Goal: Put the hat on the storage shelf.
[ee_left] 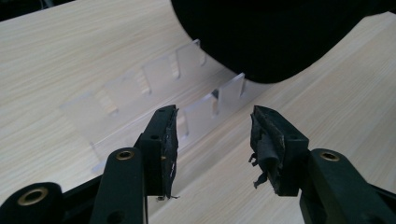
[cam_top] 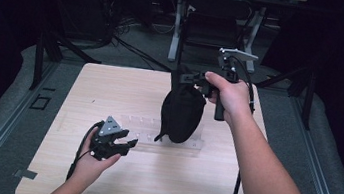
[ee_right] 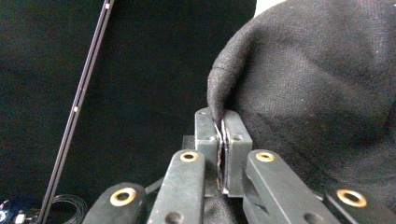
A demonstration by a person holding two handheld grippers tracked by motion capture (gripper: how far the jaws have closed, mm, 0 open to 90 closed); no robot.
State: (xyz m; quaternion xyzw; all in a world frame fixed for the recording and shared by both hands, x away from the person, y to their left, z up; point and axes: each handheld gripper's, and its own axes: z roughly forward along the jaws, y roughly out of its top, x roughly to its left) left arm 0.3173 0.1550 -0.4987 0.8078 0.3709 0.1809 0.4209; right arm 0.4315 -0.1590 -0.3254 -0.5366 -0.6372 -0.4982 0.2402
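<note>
High view has a light wood surface with a person's two forearms coming in from the bottom, each hand holding a tool. The right tool is up over the far middle of the surface, and it's got a black cloth bag pinched by its top edge, so the bag hangs down with its rounded bottom at or right above a clear plastic rack lying flat on the wood. Can't quite tell if the bag is actually resting on the rack or just dangling over it. In the right gripper view, the right tool has its jaws squeezed tight together with a fold of the black cloth bag caught between them, and you can see the woven texture of the fabric bulging off to the right. The left tool sits low near the front left of the surface, just beside the near end of the rack. In the left gripper view the left tool is spread wide with nothing between the jaws, the worn pads are frayed at the edges, and the clear plastic rack with its little upright tabs runs right past the tips, with the black cloth bag looming over its far end.
</note>
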